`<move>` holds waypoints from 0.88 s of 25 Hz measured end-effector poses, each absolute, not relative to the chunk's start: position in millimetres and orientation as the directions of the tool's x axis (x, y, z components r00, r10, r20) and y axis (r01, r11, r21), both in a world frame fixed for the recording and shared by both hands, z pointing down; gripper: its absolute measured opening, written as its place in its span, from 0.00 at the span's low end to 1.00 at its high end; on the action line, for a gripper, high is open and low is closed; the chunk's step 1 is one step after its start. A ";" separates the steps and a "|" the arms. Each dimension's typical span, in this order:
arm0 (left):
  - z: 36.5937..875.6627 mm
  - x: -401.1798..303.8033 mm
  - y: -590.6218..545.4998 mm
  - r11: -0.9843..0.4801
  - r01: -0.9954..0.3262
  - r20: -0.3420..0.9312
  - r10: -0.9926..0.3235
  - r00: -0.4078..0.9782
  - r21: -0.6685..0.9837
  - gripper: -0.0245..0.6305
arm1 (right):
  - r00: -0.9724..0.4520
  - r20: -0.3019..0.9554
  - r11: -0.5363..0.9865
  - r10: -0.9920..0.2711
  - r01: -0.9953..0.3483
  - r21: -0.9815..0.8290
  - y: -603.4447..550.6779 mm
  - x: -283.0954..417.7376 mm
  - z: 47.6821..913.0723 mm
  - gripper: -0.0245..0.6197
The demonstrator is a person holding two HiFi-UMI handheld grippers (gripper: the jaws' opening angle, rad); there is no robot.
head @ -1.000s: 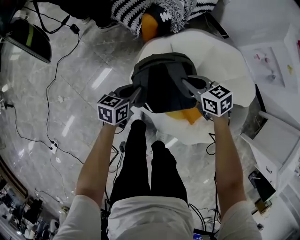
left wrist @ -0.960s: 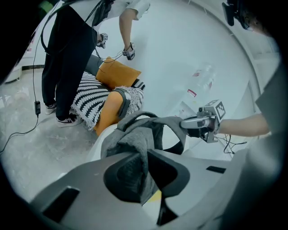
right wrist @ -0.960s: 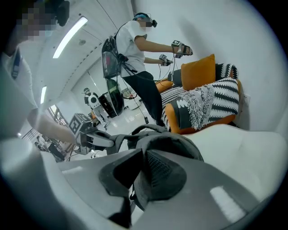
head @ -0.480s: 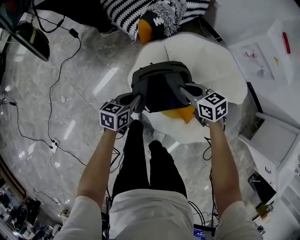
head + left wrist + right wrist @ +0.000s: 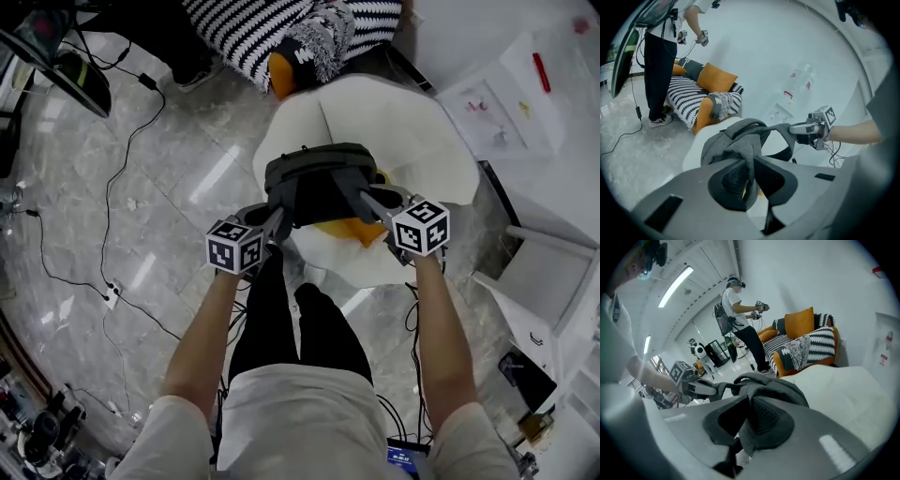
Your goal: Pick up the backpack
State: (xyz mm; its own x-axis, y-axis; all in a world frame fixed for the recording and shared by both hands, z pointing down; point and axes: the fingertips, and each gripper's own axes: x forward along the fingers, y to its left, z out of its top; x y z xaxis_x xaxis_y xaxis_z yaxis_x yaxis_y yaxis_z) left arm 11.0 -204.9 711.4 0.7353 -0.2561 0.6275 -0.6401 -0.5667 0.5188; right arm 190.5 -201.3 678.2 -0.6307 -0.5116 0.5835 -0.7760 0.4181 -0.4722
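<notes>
Hanging backpack [image 5: 319, 181] spans left claw [image 5: 277, 217] to right claw [image 5: 368, 200].

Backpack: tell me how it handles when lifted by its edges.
Probably floppy: the backpack drapes and folds between the left claw and the right claw. Likely light for its size, since two pinches of thin fabric seem to carry it.

Lab-type rm: floor cables [image 5: 105, 202], striped sofa [image 5: 811, 345]
</notes>
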 end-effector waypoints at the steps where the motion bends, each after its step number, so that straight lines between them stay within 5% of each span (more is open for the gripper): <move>1: 708.9 12.8 -201.9 -0.568 -0.641 0.629 -0.257 0.734 0.517 0.08 | -0.629 0.581 0.416 -0.517 -0.778 -0.472 -198.5 192.4 676.2 0.09; 22: 653.5 61.2 -184.9 -0.664 -0.628 0.665 -0.255 0.702 0.407 0.08 | -0.610 0.512 0.352 -0.604 -0.781 -0.515 -159.9 245.4 638.9 0.08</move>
State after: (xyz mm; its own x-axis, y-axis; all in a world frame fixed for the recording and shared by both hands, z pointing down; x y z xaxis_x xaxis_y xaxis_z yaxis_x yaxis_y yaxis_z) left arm 61.2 -184.9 653.5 0.7016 -0.2552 0.6653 -0.6275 -0.6637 0.4071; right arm 245.4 -159.9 638.9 -0.6102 -0.6043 0.5123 -0.7813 0.3520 -0.5153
